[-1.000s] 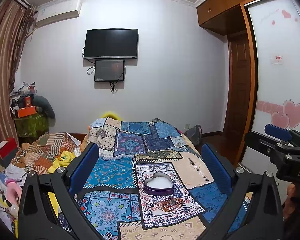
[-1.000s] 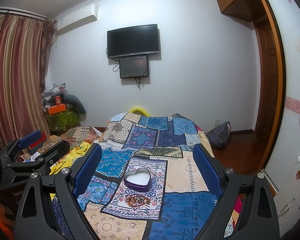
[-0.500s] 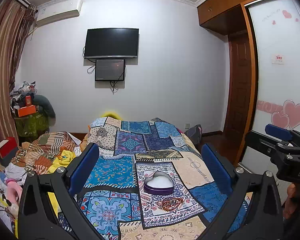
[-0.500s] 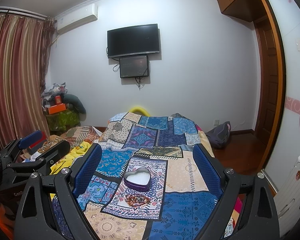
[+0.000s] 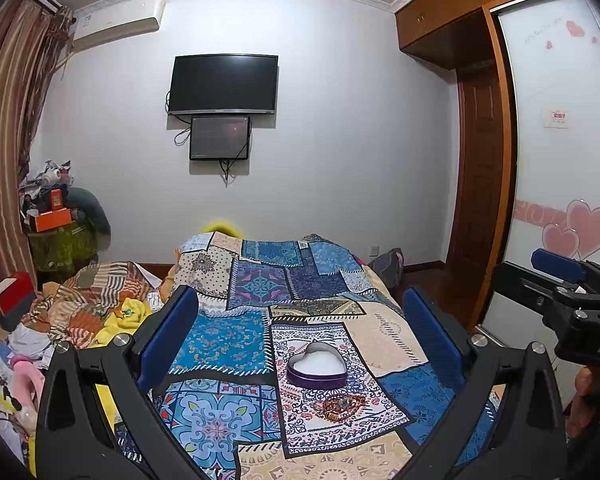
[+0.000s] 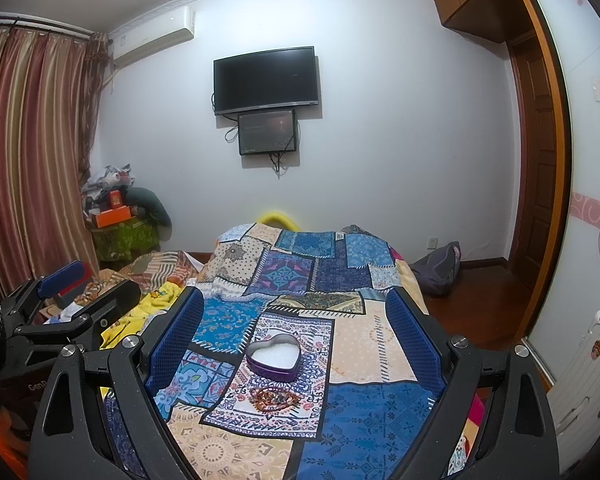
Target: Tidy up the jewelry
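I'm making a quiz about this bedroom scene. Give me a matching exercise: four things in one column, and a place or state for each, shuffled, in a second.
Things:
1. heart tin
2. beads
3. TV
4. right gripper

Places or states:
A. on the wall
B. heaped on the bedspread, nearer the camera than the tin
C. jaws wide, holding nothing
D. lidless, white inside

Pairs: 1-D, 2-B, 3-A, 4-C

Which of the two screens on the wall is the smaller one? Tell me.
The lower screen, hanging directly under the big television. It is narrower, and cables dangle beneath it.
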`<state>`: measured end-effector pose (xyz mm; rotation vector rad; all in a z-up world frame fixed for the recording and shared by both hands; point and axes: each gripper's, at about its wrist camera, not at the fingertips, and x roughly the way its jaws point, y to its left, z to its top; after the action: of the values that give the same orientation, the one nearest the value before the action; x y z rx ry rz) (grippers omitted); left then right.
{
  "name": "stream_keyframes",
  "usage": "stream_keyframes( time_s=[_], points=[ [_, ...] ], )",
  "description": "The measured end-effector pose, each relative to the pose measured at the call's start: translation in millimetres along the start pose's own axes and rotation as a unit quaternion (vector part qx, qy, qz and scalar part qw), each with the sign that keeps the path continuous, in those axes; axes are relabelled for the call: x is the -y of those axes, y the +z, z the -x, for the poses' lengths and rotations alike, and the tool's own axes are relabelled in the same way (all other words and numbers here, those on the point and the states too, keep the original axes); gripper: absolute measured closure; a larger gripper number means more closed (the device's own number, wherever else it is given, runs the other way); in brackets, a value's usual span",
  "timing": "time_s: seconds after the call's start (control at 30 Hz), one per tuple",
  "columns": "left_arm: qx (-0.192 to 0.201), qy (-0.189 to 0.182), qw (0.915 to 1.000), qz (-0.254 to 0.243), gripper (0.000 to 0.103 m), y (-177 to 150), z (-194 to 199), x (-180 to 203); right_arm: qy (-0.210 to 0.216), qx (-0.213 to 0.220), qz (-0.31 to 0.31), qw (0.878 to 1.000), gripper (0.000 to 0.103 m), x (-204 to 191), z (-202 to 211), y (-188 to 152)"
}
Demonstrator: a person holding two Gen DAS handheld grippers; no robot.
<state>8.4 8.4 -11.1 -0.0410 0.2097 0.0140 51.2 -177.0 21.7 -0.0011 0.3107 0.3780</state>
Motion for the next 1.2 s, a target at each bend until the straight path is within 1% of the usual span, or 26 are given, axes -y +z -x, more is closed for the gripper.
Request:
stream_keyframes(
  time_s=[0.43,0.67,0.77,0.97,1.2],
  points=[
    [-0.006,0.001,1.0000,0.002,0.000,1,-7,1,-0.002,-0.008,-0.002,1.000,0.012,4,-6,-1],
    [-0.016,0.004,0.9998,0.006,0.000,-1,-17,-3,-0.003,-0.020,-0.004,1.000,0.012,4,-16,-5],
    [-0.025,0.008,0.9996,0.009,0.000,-5,-26,-7,-0.003,-0.033,-0.004,0.999,0.012,5,-26,-10],
    [-0.071,0.020,0.9971,0.017,0.000,-22,-63,-20,-0.010,-0.075,-0.012,0.997,0.012,13,-55,-28],
    [-0.144,0.022,0.9880,0.050,0.000,-59,-111,-44,-0.037,-0.145,-0.026,0.988,0.012,35,-100,-62]
  ],
)
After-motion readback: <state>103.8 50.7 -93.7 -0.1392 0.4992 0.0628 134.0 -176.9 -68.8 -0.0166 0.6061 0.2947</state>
